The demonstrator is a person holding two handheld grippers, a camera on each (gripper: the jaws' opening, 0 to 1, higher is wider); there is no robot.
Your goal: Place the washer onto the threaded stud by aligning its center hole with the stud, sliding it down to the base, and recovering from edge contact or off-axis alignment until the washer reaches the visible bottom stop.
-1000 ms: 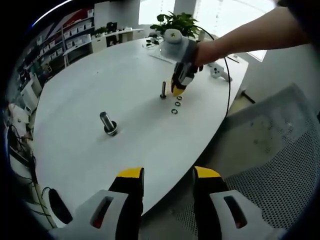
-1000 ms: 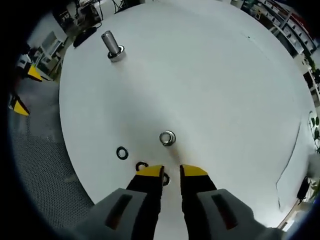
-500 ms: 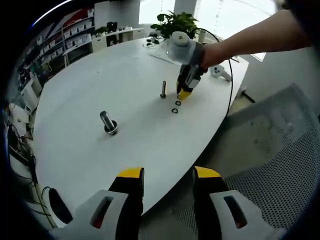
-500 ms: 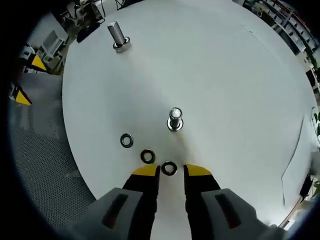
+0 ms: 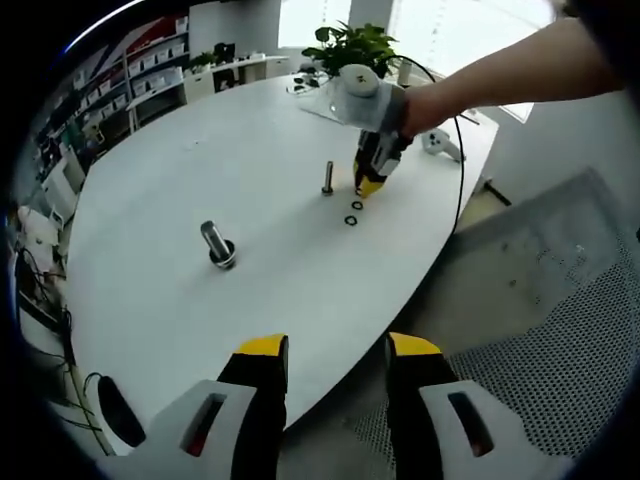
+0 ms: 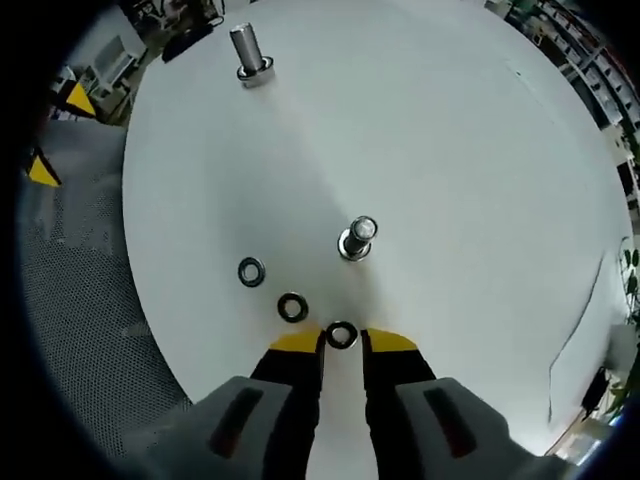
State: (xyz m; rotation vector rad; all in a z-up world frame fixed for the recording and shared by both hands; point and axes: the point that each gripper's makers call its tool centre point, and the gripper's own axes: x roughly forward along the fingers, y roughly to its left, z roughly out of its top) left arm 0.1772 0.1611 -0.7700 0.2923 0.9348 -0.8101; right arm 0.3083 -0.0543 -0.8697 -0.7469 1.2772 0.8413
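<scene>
bench (image 6: 480, 180): we are seeing plain white
washers (image 6: 341, 335): we are seeing dark rings
stud (image 6: 357, 238): we are seeing shiny silver metal
right gripper (image 6: 341, 343): we are seeing grey, jaws tipped yellow
plant (image 5: 352, 43): we are seeing green leaves

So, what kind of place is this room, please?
Probably an office or lab workroom. A large white table fills the middle, storage shelves line the far wall, and a potted plant stands by a bright window.
</scene>
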